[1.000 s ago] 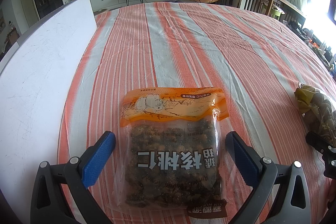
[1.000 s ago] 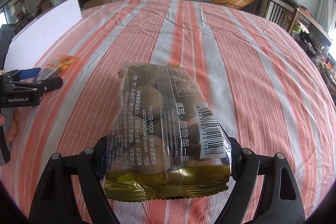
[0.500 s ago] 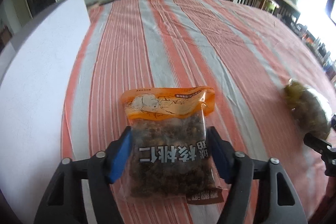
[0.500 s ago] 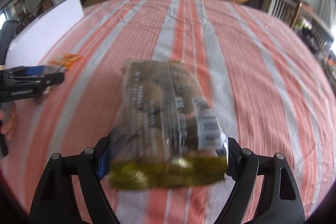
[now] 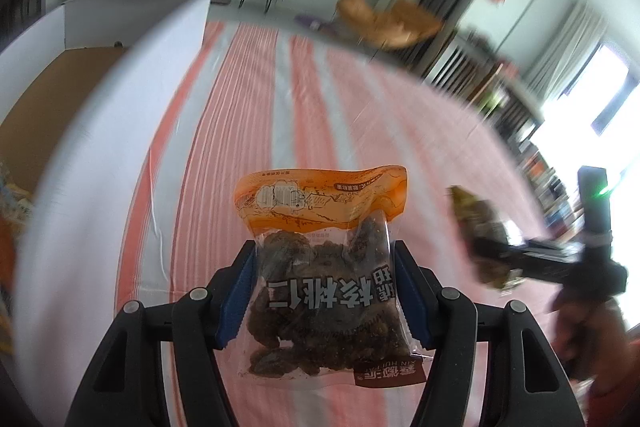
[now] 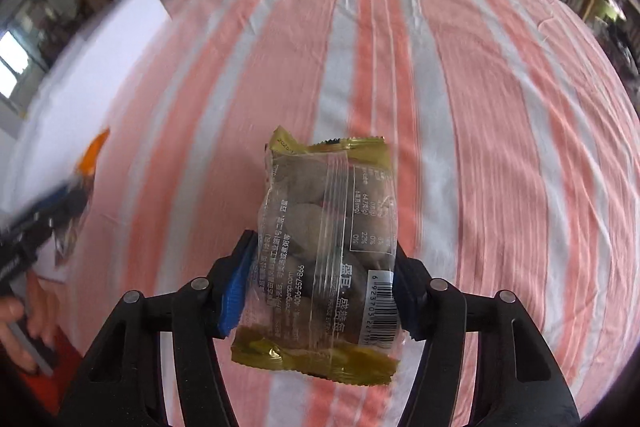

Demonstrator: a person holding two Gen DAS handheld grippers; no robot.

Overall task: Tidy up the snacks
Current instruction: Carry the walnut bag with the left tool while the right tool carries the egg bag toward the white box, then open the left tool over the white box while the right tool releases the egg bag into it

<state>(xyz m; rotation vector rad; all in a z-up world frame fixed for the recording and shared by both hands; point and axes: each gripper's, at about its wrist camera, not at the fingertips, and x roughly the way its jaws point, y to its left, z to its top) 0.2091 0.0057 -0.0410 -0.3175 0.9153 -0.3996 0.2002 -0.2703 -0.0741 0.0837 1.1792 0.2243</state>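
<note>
We hold the left hand-held gripper [image 5: 324,287] clamped on the walnut bag [image 5: 326,279], its blue pads [image 5: 236,295] pressing the clear sides. The bag has an orange top band and dark kernels inside, and it is lifted clear of the striped cloth [image 5: 248,131] that covers the bench. To its left stands the white box [image 5: 100,131], with a brown cardboard floor showing inside.

We hold the right hand-held gripper [image 6: 320,291] clamped on the egg pack [image 6: 328,251], a clear wrapper with gold ends and a barcode label on its right side. This pack too hangs above the cloth [image 6: 480,107], tilted slightly left at the top.

In the left wrist view the right gripper [image 5: 532,259] shows blurred at the right edge with its pack [image 5: 480,227], well apart from the walnut bag. In the right wrist view the left gripper [image 6: 36,227] shows blurred at the left edge, the orange tip of its bag [image 6: 92,155] above it and near the white box [image 6: 96,67]. Fingers of the left hand [image 6: 24,323] show at the lower left.
</note>
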